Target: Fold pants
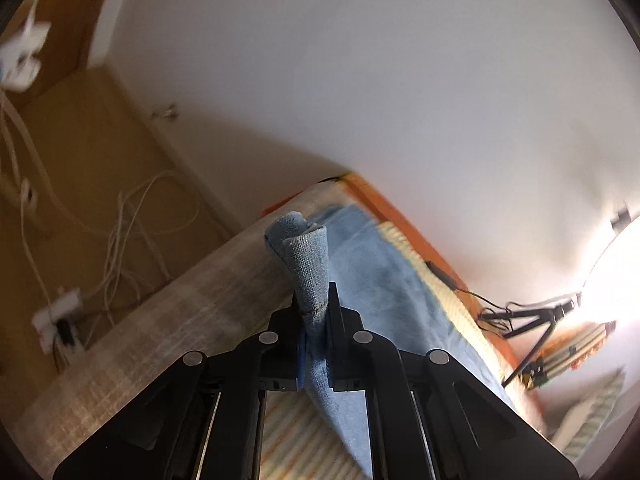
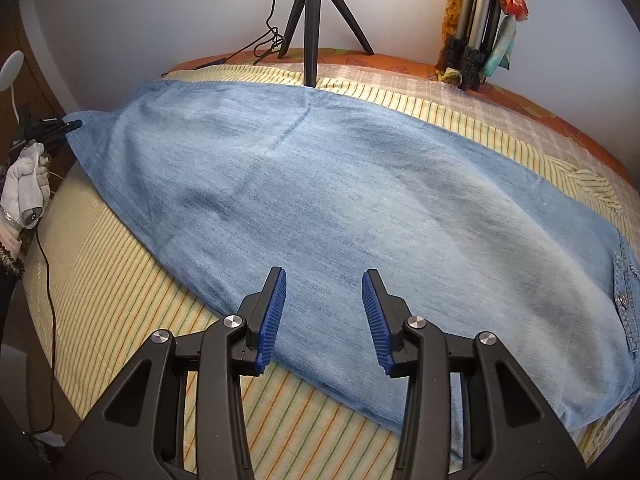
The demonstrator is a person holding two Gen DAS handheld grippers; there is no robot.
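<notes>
Light blue denim pants (image 2: 320, 184) lie spread across the bed, leg end at the left, waist with a button (image 2: 624, 300) at the right. My left gripper (image 1: 314, 300) is shut on the leg hem (image 1: 308, 256), which curls up above the fingertips; the rest of the pants (image 1: 384, 280) trail down to the bed. The same gripper shows at the far left of the right wrist view (image 2: 72, 124), held by a gloved hand (image 2: 24, 192). My right gripper (image 2: 324, 280) is open and empty, just above the near edge of the pants.
The bed has a yellow striped sheet (image 2: 120, 320) and an orange mattress edge (image 2: 560, 120). A black tripod (image 2: 310, 20) stands at the far side by the wall. Folded poles (image 2: 476, 20) lean in the corner. Cables and a power strip (image 1: 56, 320) lie on the floor left of the bed.
</notes>
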